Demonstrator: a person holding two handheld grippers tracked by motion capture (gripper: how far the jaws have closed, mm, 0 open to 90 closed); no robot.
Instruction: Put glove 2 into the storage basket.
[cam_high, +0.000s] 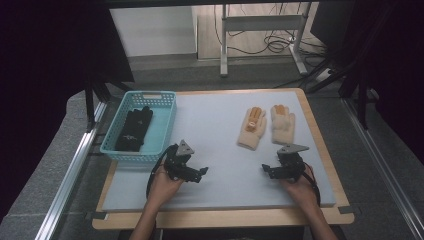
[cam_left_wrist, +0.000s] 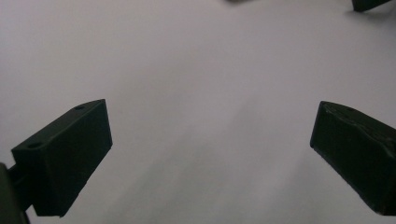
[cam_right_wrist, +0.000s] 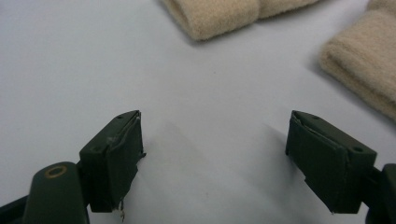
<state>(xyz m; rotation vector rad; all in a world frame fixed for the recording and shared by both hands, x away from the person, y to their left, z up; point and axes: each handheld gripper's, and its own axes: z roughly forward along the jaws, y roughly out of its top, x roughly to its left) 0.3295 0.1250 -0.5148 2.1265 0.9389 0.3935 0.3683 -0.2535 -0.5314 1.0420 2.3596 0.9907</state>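
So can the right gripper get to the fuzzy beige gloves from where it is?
Probably yes. The right gripper is open and holds nothing, and the two beige gloves lie flat just beyond it. Bare white mat lies between them, with nothing in the way.

No readable text, labels, brands or numbers anywhere. The pair of cream knitted gloves (cam_high: 266, 126) has orange patches on the backs, a pattern only, no lettering. The black gloves (cam_high: 135, 129) in the light blue plastic basket (cam_high: 165, 120) carry a small pale mark, too small to read. The black jaws in both gripper views are plain, no print. The pale grey table mat (cam_high: 220, 150) is unmarked.
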